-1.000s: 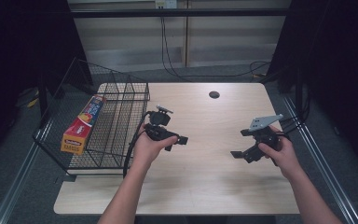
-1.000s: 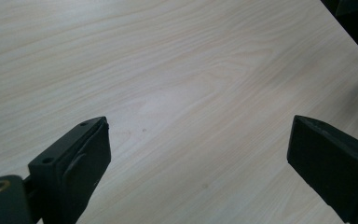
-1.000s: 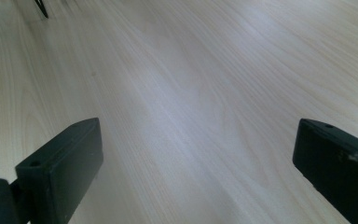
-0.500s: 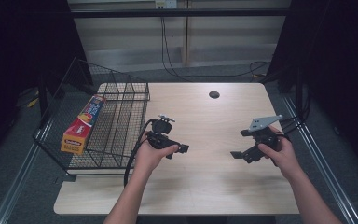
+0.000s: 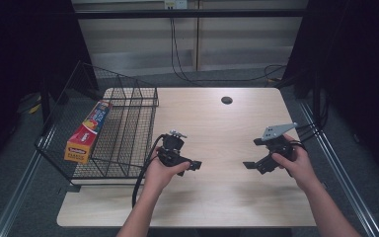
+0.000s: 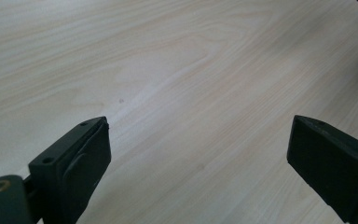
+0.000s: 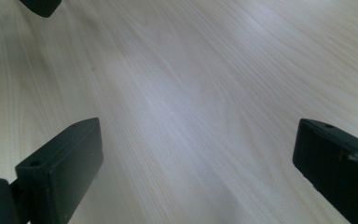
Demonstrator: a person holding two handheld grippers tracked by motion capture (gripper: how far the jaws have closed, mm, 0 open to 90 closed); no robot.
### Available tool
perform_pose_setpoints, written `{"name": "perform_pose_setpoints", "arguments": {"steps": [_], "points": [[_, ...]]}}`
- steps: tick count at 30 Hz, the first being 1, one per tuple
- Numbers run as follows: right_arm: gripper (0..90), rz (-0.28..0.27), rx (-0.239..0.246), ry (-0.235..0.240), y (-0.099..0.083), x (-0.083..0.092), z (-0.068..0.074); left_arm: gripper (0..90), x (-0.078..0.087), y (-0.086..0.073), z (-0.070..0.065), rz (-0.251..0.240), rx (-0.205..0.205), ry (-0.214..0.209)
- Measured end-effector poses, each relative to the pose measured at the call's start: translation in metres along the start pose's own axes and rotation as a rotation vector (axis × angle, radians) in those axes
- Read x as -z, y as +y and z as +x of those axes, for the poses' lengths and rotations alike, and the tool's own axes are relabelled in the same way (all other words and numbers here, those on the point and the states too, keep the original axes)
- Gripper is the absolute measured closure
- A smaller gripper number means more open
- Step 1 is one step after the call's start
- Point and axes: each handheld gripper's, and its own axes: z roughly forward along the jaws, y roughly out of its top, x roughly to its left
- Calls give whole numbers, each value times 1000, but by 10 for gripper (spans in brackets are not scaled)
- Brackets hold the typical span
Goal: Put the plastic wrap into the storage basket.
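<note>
Apparently finished: foil box [image 5: 87, 132] lies inside wire basket [image 5: 128, 148]. Left gripper [image 5: 191, 165] just right of basket, right gripper [image 5: 250, 165] well right, both jaws apart, empty, over bare counter [image 5: 217, 128].

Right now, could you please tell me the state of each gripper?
Left gripper: open, holding nothing, jaws spread wide over the bare table.
Right gripper: open, holding nothing, jaws wide apart above the table.
</note>
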Motion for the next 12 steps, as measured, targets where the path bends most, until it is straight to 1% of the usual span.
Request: {"name": "perform_pose_setpoints", "arguments": {"steps": [1,2,3,4,5,7,8,9,10,11,12], "points": [[15,6,0,-6,0,-1,0,60,0,-1,-1,0,-3,-5],[15,5,3,0,-1,-2,0,60,-1,-3,-1,-4,-6,-11],[15,10,-1,-2,-1,-2,0,60,-1,-4,0,0,-16,-22],[15,13,4,-4,-2,-3,0,60,-2,-6,-1,-16,-1,-34],[15,16,1,-2,-2,-4,0,60,-2,-7,-1,-12,-15,-37],[15,18,-1,-5,-3,-5,1,60,-3,-9,-3,-15,-15,-37],[15,18,1,0,-3,-5,1,60,-4,-10,-2,-4,-23,-42],[15,19,3,-7,-3,-5,0,56,-4,-10,-2,7,-30,-44],[15,18,1,-3,-3,-5,0,54,-5,-11,-3,5,-29,-40],[15,19,2,-5,-4,-6,0,54,-5,-11,-3,17,-41,-43],[15,22,0,-8,-4,-6,1,54,-6,-11,-3,19,-42,-48]]}}
